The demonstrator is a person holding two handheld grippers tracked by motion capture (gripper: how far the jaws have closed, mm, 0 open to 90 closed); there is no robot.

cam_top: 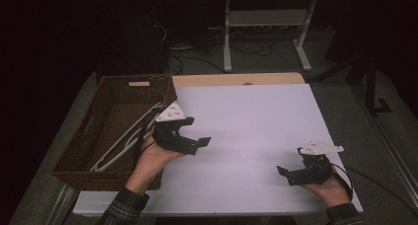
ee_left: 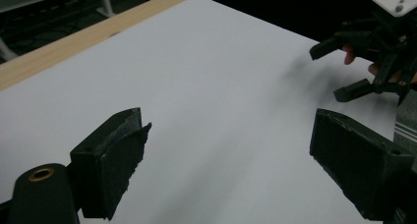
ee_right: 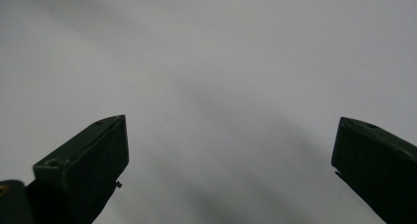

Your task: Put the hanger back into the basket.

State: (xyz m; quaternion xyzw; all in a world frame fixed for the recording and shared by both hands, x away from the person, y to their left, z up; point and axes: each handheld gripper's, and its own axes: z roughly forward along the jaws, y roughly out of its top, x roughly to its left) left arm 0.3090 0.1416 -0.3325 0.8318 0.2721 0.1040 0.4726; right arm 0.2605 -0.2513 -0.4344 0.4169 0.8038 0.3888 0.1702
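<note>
Both black two-jaw tools, left (cam_top: pixel 190 131) and right (cam_top: pixel 288 173), are held open and empty over the bare white bench (cam_top: pixel 246 126); next, the white hangers (cam_top: pixel 125 136) in the brown wicker basket (cam_top: pixel 79 153) at left probably get reached for.

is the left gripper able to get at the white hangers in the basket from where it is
Probably yes: the left gripper is open, right beside the wicker basket, whose top is uncovered, and the white hangers lie exposed, with only the basket's near wall between.
</note>
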